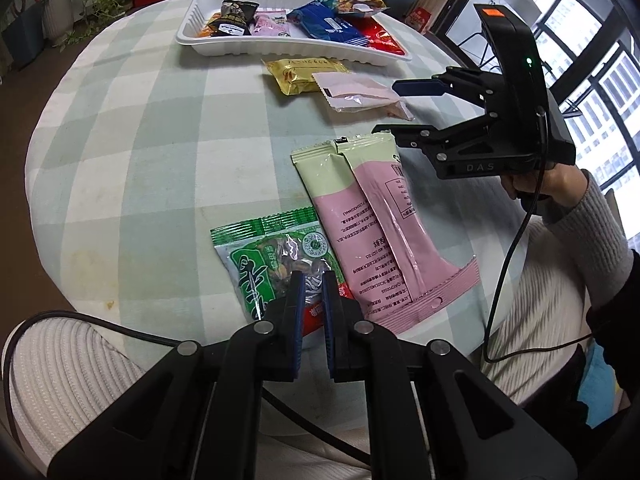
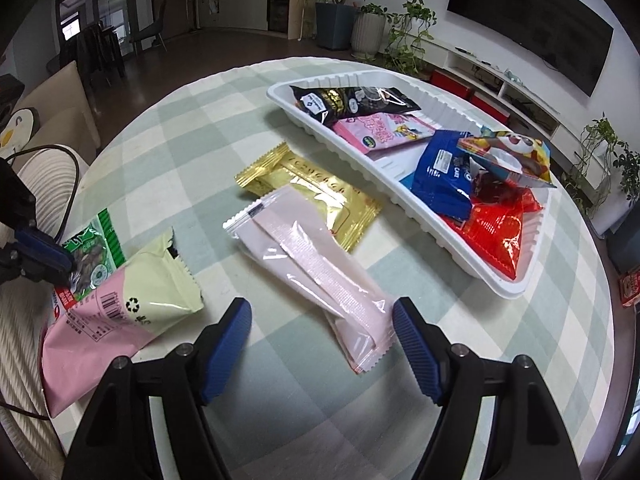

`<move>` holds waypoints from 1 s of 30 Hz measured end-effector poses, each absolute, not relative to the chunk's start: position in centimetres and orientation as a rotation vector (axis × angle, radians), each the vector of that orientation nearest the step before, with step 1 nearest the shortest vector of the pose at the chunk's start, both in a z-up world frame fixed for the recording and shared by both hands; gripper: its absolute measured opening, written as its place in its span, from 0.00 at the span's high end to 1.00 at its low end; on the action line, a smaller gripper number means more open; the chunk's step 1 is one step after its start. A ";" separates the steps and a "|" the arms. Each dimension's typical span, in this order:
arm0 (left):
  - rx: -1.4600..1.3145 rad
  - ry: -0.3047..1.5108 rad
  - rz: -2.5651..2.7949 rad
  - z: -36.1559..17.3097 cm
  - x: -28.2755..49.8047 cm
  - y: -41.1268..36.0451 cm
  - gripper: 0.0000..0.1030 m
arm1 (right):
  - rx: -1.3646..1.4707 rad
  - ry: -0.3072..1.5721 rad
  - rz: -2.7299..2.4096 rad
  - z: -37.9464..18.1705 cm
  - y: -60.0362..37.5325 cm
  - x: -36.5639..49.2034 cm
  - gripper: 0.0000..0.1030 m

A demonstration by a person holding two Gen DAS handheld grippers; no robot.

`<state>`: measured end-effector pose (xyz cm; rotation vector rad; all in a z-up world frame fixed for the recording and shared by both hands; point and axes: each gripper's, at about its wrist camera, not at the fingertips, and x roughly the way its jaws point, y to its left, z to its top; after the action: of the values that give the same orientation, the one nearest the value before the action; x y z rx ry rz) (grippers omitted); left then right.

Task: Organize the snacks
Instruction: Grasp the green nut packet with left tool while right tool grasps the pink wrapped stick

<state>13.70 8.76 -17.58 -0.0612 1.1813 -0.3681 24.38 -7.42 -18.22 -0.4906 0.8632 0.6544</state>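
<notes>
Left tongs [image 1: 311, 284] sit lowest and nearest, their blue pads nearly together over the green snack packet [image 1: 276, 264] at the near edge of the bench [image 1: 132, 152]; whether the packet is actually pinched between them cannot be told. Right tongs [image 2: 322, 320] are released, jaws spread wide, straddling the near end of the pale pink packet [image 2: 316, 276] without touching it. That packet partly overlaps the gold packet [image 2: 320, 192]. A pink-and-cream packet [image 1: 372, 216] lies between the two tongs, just beside the green one.

Step in hand: picking loose packets for transfer to the white tray [image 2: 384, 184], which already holds several snacks and stands at the far side of the bench. Four packets remain outside it, so the task appears roughly half done.

Next move, as judged: lower the right tongs, clench on the pale pink packet's end, lift clear of the gold one.

Pose: right hand [image 1: 548, 184] holds its tool level, pointing inward across the bench.
</notes>
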 end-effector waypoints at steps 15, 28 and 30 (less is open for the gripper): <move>-0.003 1.160 -0.345 -17.4 13.3 8.4 0.92 | -0.465 0.850 0.647 -18.3 -7.6 24.8 0.26; -0.035 1.122 -0.312 -16.2 13.5 8.5 0.11 | -0.423 0.845 0.650 -18.5 -8.1 24.7 0.26; -0.038 1.126 -0.293 -16.4 13.5 8.5 0.11 | -0.420 0.845 0.650 -18.5 -8.1 24.7 0.26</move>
<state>13.52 8.53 -16.39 -0.0377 1.1260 -0.2932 24.69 -8.07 -18.50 -0.4202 0.8446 0.6500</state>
